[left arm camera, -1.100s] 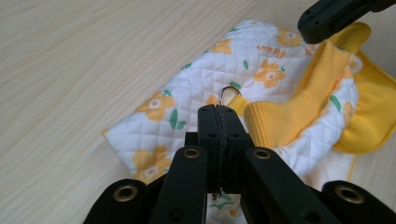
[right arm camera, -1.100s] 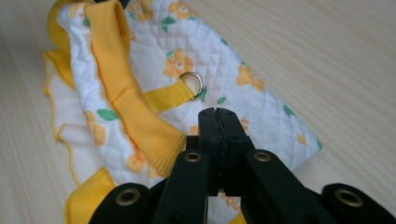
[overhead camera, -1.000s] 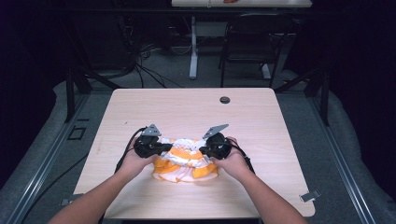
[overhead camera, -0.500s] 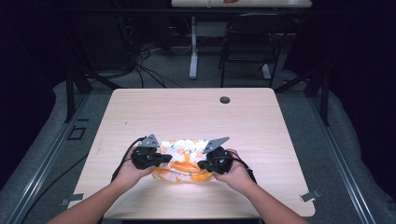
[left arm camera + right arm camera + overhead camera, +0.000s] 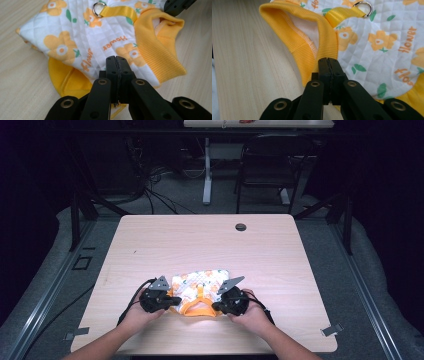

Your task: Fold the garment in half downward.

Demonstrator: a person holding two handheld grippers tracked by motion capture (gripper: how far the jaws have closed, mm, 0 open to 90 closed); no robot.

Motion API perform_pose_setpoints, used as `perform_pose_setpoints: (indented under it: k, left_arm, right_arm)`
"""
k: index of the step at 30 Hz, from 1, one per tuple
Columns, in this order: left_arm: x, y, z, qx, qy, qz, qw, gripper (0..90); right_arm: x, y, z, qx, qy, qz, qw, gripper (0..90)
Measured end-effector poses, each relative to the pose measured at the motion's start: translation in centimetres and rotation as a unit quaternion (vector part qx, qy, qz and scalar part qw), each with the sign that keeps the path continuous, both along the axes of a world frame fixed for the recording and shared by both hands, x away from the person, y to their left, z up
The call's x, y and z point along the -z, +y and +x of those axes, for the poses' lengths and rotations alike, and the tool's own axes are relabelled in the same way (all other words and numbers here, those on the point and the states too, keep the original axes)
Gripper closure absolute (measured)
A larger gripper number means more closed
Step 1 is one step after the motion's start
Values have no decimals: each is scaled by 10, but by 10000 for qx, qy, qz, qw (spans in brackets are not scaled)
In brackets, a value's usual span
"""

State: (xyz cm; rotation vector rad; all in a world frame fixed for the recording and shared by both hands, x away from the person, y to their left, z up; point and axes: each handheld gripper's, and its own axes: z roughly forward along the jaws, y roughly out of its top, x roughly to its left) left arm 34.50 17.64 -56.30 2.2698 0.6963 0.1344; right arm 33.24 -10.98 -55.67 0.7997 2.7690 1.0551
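two grippers on one garment | floral pet vest (image 5: 200, 292) flat, near counter (image 5: 280, 250) edge | left gripper (image 5: 172, 301) & right gripper (image 5: 216, 308) jaws pinching vest hem, one per side | long axis runs away from person, both hands equally near

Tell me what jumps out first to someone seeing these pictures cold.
The bright spot is a small quilted garment, white with orange flowers and yellow ribbed trim, lying on the near middle of the pale wooden table. A metal ring on a yellow strap sits on its back. The left gripper and right gripper, jaws shut, flank it at the near edge.
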Motion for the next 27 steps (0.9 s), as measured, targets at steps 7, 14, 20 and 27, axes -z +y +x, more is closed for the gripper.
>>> perform_pose_setpoints:
  k: [7, 14, 20, 27]
  left_arm:
    - [7, 1, -1, -73, -14, -80, 9999, 898]
    - [11, 4, -3, -183, -19, -268, 9995, 898]
    - [12, 3, -2, -219, 16, -280, 9994, 899]
    - [11, 3, 4, -281, 104, -272, 9992, 899]
  right_arm:
    - [6, -2, -1, 27, 41, 63, 10000, 900]
    - [8, -4, -2, 78, 42, 116, 9999, 900]
    - [10, -3, -2, 127, 12, 119, 9998, 899]
    - [10, -3, 3, 178, 15, 111, 9998, 898]
